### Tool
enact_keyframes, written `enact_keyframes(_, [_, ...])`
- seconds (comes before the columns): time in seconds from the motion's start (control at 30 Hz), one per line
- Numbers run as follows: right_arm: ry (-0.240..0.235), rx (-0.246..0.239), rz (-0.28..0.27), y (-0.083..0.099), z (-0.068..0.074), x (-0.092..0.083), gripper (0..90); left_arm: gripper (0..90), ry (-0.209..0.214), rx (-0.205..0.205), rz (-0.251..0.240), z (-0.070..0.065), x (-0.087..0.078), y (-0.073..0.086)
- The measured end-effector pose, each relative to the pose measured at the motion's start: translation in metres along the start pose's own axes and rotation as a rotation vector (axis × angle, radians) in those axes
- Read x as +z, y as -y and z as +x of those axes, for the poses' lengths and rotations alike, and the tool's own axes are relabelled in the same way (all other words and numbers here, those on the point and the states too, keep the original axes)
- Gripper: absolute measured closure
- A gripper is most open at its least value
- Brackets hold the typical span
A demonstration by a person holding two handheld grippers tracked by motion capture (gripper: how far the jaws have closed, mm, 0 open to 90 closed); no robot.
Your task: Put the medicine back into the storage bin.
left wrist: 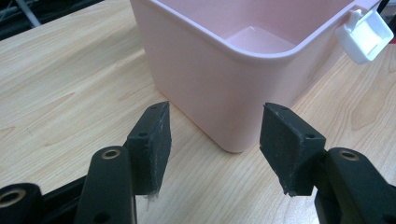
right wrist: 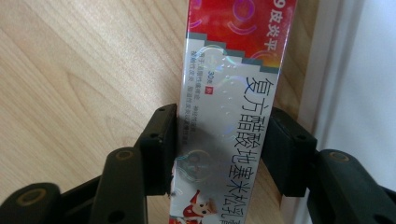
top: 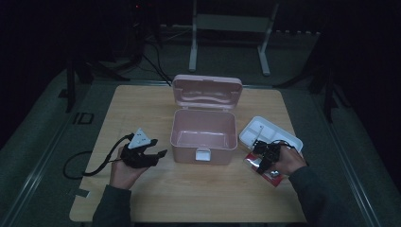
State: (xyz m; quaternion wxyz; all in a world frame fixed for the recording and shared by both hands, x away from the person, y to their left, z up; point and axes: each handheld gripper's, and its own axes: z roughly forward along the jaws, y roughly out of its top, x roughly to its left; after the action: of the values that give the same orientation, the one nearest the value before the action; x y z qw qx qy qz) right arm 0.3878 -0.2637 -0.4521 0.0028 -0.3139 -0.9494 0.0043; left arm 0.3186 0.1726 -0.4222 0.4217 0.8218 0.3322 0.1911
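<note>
A light wooden table [top: 142, 101] with a visible grain carries everything. At its centre stands a pink storage box [top: 203, 135] with its lid swung up and back toward twelve o'clock and a white latch on its six o'clock wall. At about four o'clock from the box lies a white compartment tray [top: 265, 130], set at an angle near the table's right edge. Just beside the tray's six o'clock side lies a red and silver carton [top: 272, 176] printed with Chinese characters, flat on the wood, alongside the tray's rim.
</note>
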Motion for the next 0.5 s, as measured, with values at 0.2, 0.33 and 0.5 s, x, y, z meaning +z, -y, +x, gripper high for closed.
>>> enact_keyframes(0.2, [0.011,-0.074,0.021,-0.001,0.004,-0.002,51.0,43.2,-0.002,-0.003,-0.001,0.0,0.0,0.0])
enact_keyframes(0.33, [0.004,-0.1,0.015,0.001,0.006,-0.007,51.1,43.2,-0.001,-0.001,0.001,0.0,0.001,0.0])
enact_keyframes(0.5, [0.005,-0.13,0.004,0.003,0.01,-0.017,51.2,43.2,-0.002,-0.005,-0.002,0.0,0.0,0.0])
